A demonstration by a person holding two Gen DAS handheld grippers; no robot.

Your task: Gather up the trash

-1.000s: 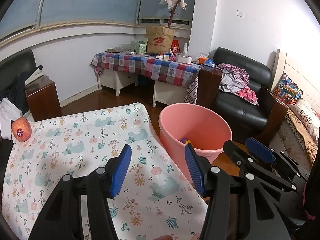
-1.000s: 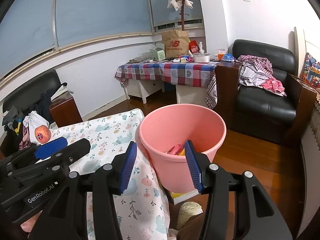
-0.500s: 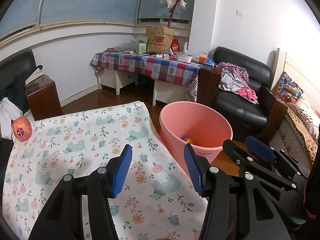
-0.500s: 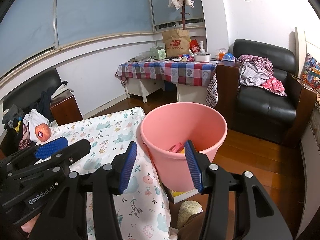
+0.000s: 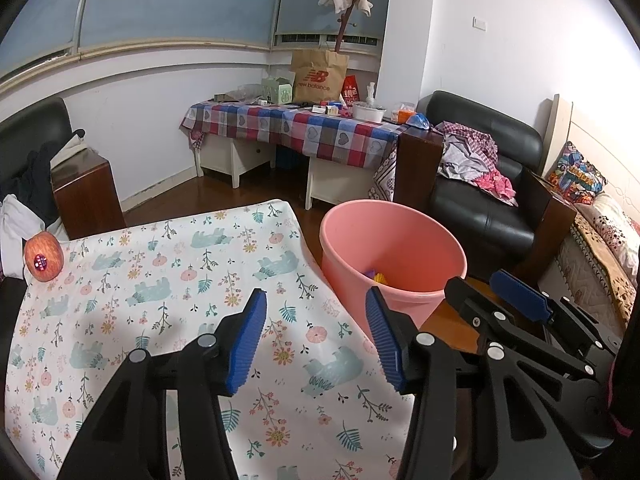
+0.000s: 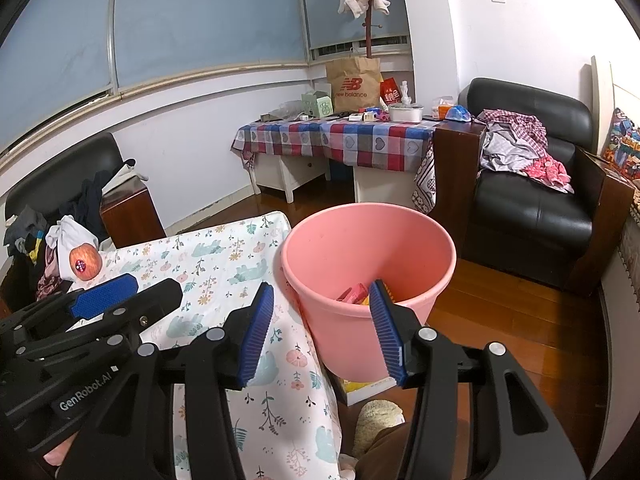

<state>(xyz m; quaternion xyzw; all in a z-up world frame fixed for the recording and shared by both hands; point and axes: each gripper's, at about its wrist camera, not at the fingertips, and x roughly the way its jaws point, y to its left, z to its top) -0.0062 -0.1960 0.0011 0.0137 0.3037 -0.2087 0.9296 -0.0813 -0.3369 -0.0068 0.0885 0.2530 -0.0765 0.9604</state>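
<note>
Pink bucket [image 6: 368, 280] beside the table's right edge holds scraps; left gripper [image 5: 316, 340] jaws have just been closing, empty; right gripper [image 6: 320, 328] open, empty. Tabletop looks cleared.

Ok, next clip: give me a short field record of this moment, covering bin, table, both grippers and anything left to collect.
bin: pink bucket on the wooden floor beside the table, upright, a few colourful pieces inside
table: floral cloth covers it; no loose scraps in view on it
item on table: apple with a sticker at the far left corner
left gripper: open, nothing between the pads, jaws have just been closing a little
right gripper: open, empty, aimed toward the bucket
left to collect: nothing obvious apart from the apple
</note>
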